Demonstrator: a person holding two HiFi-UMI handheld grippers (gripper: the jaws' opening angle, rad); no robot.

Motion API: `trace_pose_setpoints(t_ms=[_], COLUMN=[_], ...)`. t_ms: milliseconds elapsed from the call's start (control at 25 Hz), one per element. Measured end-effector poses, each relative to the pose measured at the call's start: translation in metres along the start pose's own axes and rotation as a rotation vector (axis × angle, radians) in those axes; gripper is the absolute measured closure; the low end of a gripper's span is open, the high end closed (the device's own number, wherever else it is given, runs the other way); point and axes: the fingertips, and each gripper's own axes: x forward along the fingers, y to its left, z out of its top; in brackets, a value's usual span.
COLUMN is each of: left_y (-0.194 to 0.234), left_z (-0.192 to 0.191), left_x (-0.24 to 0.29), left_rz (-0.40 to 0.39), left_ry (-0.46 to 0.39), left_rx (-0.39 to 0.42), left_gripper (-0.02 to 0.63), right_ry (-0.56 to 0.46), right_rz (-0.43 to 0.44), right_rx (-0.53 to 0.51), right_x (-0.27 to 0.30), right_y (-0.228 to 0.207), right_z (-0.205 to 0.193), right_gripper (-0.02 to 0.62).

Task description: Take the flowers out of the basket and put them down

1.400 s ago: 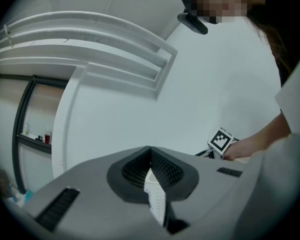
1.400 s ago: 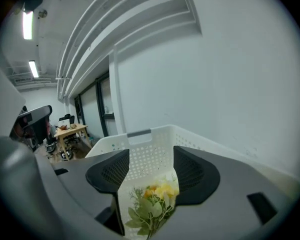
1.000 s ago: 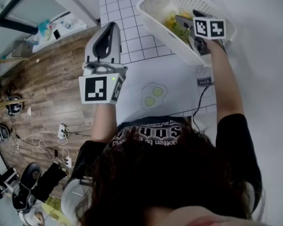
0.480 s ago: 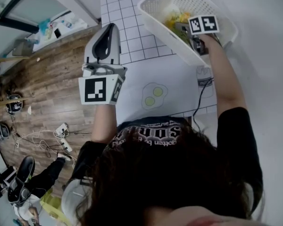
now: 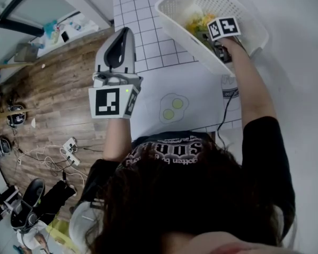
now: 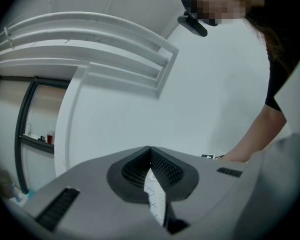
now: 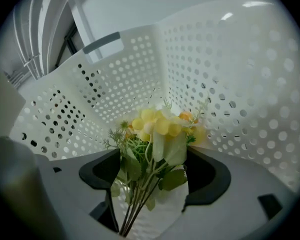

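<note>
While the flowers sit in the basket, my right claw is round them

Where my right claw (image 7: 151, 156) is down inside the basket (image 7: 115, 79), its two sides are spread apart. The flowers (image 7: 157, 131) stand in the gap between them. Green stems run down the middle of the gap. Some leaves brush the dark pads (image 7: 97, 171), but the claw is not squeezing the bunch. Yellow blooms and one orange bloom poke up past the tips. White basket walls full of little round holes go all round the bunch.

My left claw (image 6: 150, 149) is pressed together at the tips and holds nothing. From above, I see it held over the left edge of the tabletop (image 5: 286, 73). It is to the left of the basket and not touching it.

The basket sits at the far end of the white tabletop. Part of it is on a white mat (image 5: 143, 20) with a grid of dark lines. Closer to me, the mat has a drawing of a fried egg (image 5: 172, 107) and a drawing of a milk carton (image 5: 229, 91). A black cable (image 5: 222, 115) hangs by my right arm. Off to the left is a brown wooden floor (image 5: 53, 99).
</note>
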Motion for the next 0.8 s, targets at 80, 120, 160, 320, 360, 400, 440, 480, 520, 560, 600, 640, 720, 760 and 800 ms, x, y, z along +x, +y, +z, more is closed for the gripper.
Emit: trace_pose_setpoints(t_ms=[80, 120, 160, 320, 360, 400, 440, 480, 520, 560, 600, 640, 720, 760, 800], left_y=[0.0, 0.001, 0.001, 0.001, 0.002, 0.003, 0.003, 0.004, 0.004, 0.005, 0.005, 0.006, 0.009, 0.01, 0.011], left_z=[-0.001, -0.001, -0.002, -0.002, -0.002, -0.001, 0.0, 0.0, -0.001, -0.002, -0.002, -0.002, -0.004, -0.005, -0.004], left_x=[0.001, 0.001, 0.001, -0.002, -0.002, -0.002, -0.003, -0.003, -0.004, -0.004, -0.005, -0.005, -0.007, -0.008, -0.01], left_rz=[0.006, 0.014, 0.02, 0.002, 0.003, 0.007, 0.009, 0.01, 0.009, 0.009, 0.01, 0.012, 0.026, 0.035, 0.036], left_ry=[0.01, 0.019, 0.026, 0.013, 0.01, 0.008, 0.006, 0.006, 0.007, 0.008, 0.009, 0.013, 0.042, 0.061, 0.06], left_rx=[-0.003, -0.005, -0.005, 0.006, 0.006, 0.006, 0.006, 0.008, 0.01, 0.011, 0.011, 0.011, 0.008, 0.005, 0.004], left_gripper=[0.604, 0.604, 0.604, 0.604, 0.604, 0.604, 0.604, 0.604, 0.604, 0.604, 0.604, 0.604, 0.604, 0.604, 0.604], right_ry=[0.026, 0.033, 0.038, 0.061, 0.072, 0.083, 0.094, 0.102, 0.109, 0.115, 0.121, 0.126, 0.135, 0.14, 0.144], right_rz=[-0.001, 0.0, 0.003, 0.009, 0.01, 0.009, 0.007, 0.005, 0.004, 0.003, 0.002, -0.002, -0.014, -0.02, -0.025], right_rx=[-0.019, -0.021, -0.017, -0.014, -0.023, -0.033, -0.043, -0.053, -0.061, -0.067, -0.074, -0.087, -0.125, -0.139, -0.147], right_x=[0.005, 0.007, 0.009, 0.015, 0.017, 0.019, 0.02, 0.022, 0.023, 0.024, 0.024, 0.024, 0.023, 0.023, 0.022], right_y=[0.001, 0.001, 0.002, 0.002, 0.003, 0.004, 0.004, 0.005, 0.005, 0.005, 0.004, 0.004, 0.006, 0.007, 0.008], right_z=[-0.003, -0.005, -0.006, -0.014, -0.016, -0.017, -0.019, -0.02, -0.021, -0.022, -0.022, -0.022, -0.019, -0.018, -0.018], right_gripper=[0.204, 0.204, 0.204, 0.206, 0.206, 0.206, 0.206, 0.207, 0.207, 0.209, 0.22, 0.243, 0.292, 0.313, 0.333])
